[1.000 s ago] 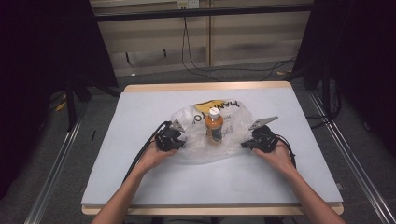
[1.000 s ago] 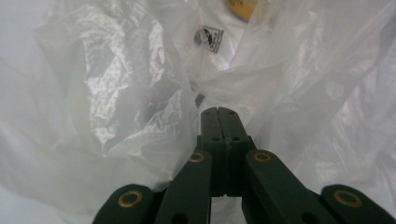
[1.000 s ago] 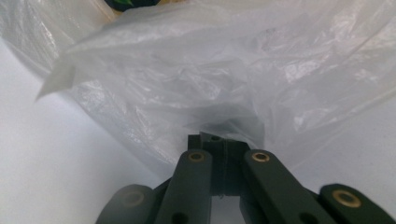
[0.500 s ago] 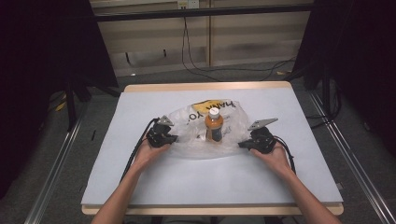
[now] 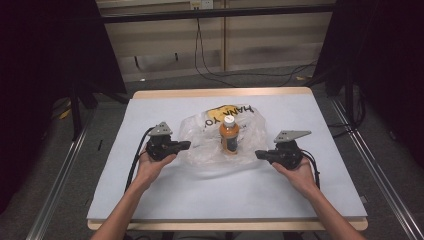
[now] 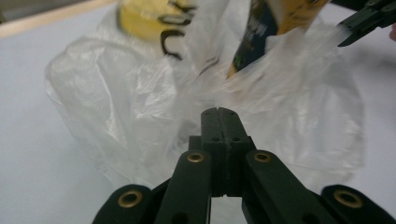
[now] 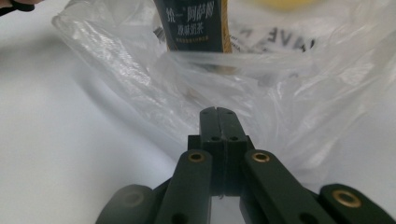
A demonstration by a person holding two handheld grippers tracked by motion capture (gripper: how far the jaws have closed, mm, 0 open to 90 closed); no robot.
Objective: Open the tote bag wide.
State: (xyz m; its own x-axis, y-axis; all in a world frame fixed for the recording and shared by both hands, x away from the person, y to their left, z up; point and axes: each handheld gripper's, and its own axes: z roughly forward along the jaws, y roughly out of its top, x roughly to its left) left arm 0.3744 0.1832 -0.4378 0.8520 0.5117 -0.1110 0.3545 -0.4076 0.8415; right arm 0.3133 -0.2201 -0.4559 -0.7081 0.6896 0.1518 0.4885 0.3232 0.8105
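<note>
Since the earlier frames, the left gripper (image 5: pixel 184 145) and right gripper (image 5: pixel 261 155), jaws pressed together empty, had drawn outward from the crumpled clear plastic bag (image 5: pixel 200 145) holding the upright orange-drink bottle (image 5: pixel 229 135) mid-counter.

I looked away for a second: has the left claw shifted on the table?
Yes. The left claw has drawn back from the bottle, out to the left edge of the plastic bag.

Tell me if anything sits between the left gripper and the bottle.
Yes: the clear plastic bag surrounds the bottle, so its crumpled wall lies between the shut left gripper and the bottle.
</note>
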